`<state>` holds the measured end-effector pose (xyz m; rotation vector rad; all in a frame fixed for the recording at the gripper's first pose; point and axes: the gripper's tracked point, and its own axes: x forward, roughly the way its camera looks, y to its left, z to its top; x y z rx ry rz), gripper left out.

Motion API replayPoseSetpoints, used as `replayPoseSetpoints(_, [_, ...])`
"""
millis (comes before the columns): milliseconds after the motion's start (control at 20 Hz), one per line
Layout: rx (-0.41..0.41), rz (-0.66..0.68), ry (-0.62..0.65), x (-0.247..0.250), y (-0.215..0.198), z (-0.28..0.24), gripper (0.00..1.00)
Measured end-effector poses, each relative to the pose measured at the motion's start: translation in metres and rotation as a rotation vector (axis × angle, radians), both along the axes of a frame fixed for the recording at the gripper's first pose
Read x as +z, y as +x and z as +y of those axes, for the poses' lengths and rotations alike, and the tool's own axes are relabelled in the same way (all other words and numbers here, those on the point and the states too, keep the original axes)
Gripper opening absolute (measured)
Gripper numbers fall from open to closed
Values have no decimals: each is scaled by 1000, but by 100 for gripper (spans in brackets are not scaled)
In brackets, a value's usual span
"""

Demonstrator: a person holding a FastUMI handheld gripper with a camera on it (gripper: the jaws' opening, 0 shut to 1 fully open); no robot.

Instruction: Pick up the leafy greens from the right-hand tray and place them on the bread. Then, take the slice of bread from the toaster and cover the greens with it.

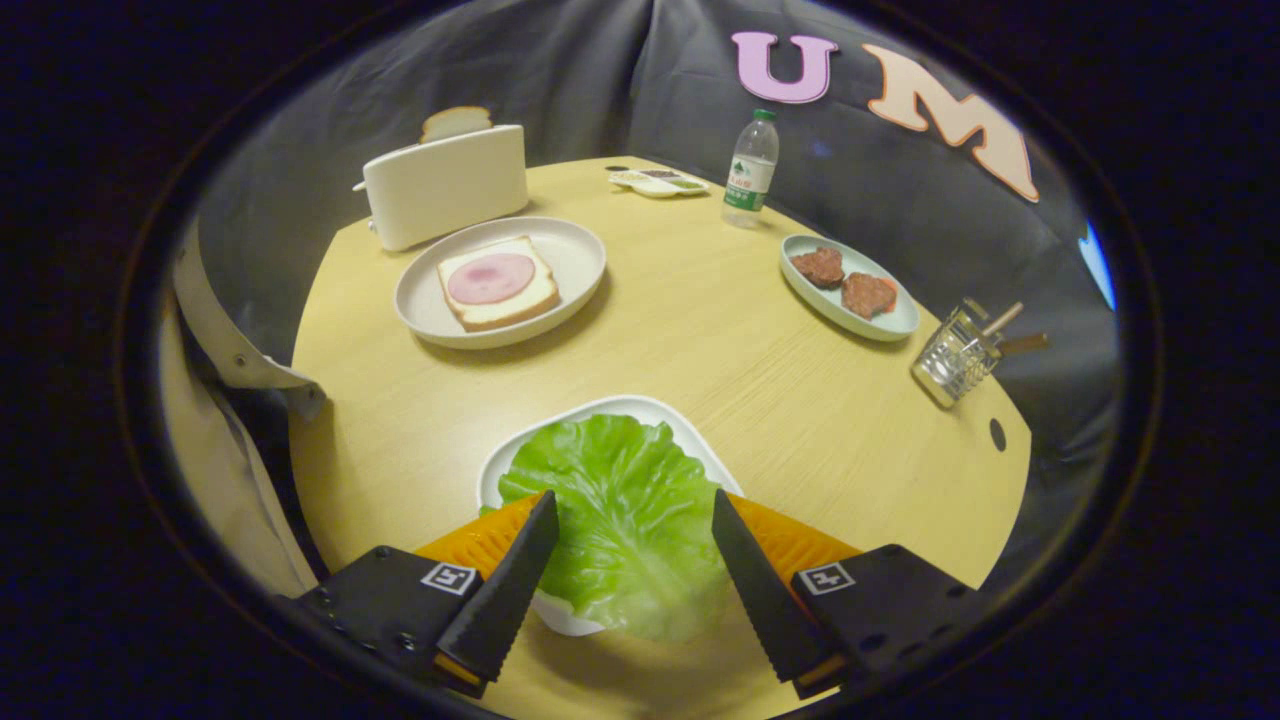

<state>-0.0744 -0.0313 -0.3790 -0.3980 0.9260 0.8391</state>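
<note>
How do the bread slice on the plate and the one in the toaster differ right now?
The bread slice on the plate lies flat and fully exposed; the slice in the toaster stands upright with just its top poking out of the toaster. The plate slice carries a round pink slice of meat; the toaster slice is bare. Both sit beyond the open gripper, whose fingers flank the leafy greens.

We find no readable text: water bottle (751,170) label too small; gripper (634,510) blocks carry only square markers.
</note>
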Motion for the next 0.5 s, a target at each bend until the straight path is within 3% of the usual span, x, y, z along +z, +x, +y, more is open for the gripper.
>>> replayPoseSetpoints(450, [-46,102,16,-20,-12,2,96])
replayPoseSetpoints(500, [-52,101,20,-20,-11,2,89])
